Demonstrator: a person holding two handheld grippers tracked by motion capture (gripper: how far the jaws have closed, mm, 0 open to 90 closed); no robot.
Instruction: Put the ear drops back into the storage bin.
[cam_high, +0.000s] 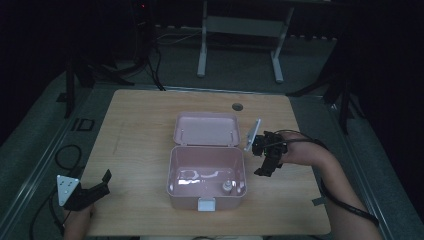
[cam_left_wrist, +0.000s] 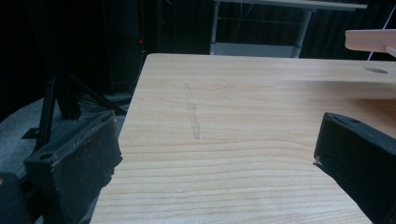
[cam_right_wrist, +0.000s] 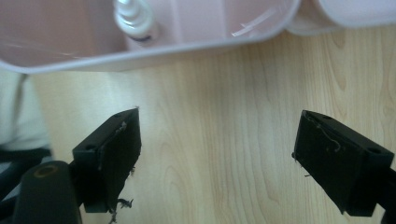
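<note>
Box: pink plastic box (cam_high: 206, 175) is sitting open near the tabletop's (cam_high: 140, 125) front edge, lid (cam_high: 206, 129) lying back.
Contents: small white bottle (cam_high: 227, 187) is standing in the front right corner.
Right gripper (cam_high: 265, 167): hovering beside the box's right wall, jaws spread, grasping nothing.
Left gripper (cam_high: 97, 186): resting at the front left corner, jaws released.

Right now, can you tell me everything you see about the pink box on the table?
The pink box looks like smooth, shiny plastic with rounded corners. It sits upright near the middle of the wooden table. Its hinged lid is swung fully open and lies behind it. A pale latch hangs on the front wall. Inside, by the front right corner, stands a small white bottle. The right tool hangs open just beside the box's right wall, not touching it.
</note>
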